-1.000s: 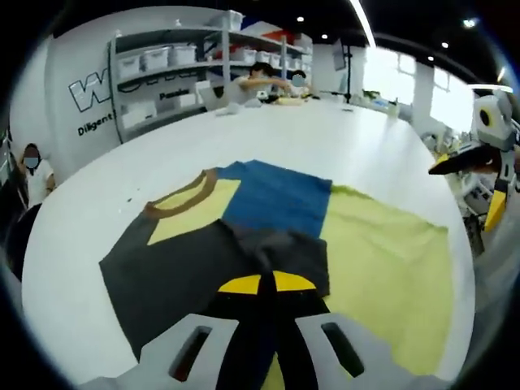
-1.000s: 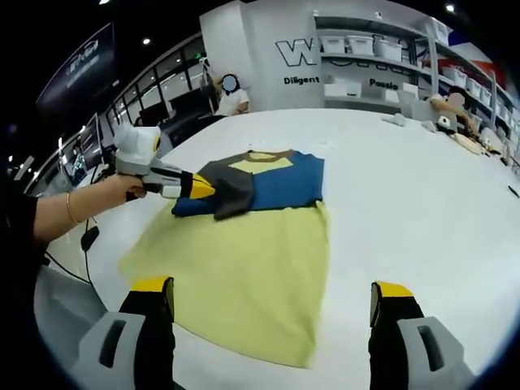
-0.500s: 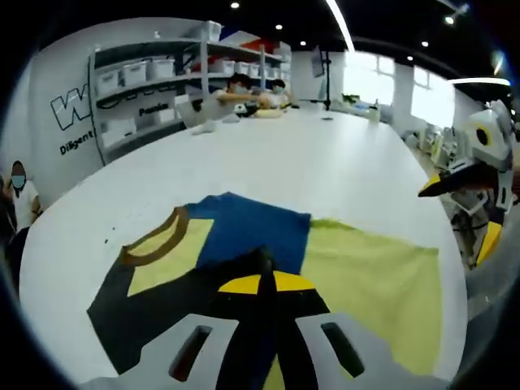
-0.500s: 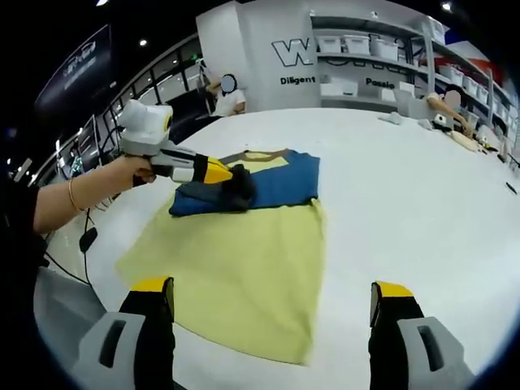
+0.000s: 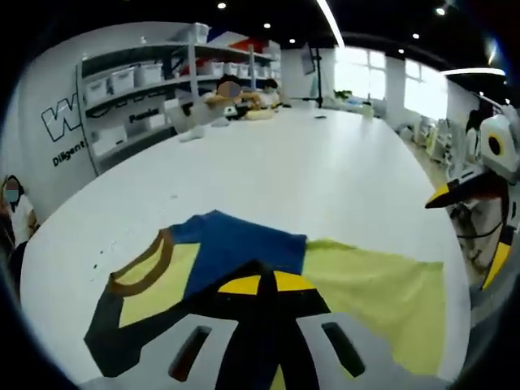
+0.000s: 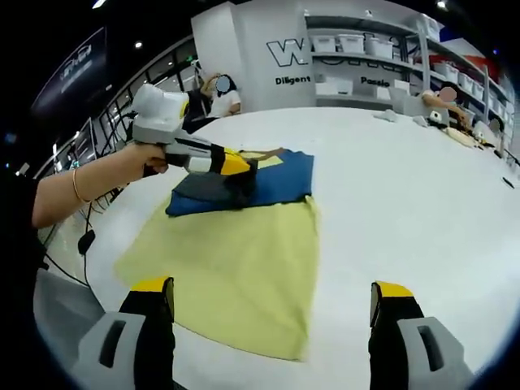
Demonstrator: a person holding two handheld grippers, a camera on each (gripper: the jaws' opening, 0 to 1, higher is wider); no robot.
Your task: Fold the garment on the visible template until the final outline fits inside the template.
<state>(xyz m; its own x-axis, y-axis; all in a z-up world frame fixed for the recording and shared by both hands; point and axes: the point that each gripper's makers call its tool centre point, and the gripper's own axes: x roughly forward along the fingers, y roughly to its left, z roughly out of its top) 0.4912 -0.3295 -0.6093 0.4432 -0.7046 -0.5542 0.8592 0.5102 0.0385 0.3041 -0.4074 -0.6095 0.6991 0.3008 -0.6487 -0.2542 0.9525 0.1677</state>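
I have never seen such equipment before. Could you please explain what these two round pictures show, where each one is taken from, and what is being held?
A person holds a hand tool with two jaws in each hand, and a small camera rides on each tool. The left gripper view looks along the left gripper, whose yellow-tipped jaws are shut on a dark part of the garment, a blue, grey and yellow shirt. The right gripper view looks along the right gripper, whose jaws stand wide open and hold nothing. It also shows the person's hand carrying the left tool. The shirt lies partly on a yellow-green sheet, probably the folding template, on a big white table.
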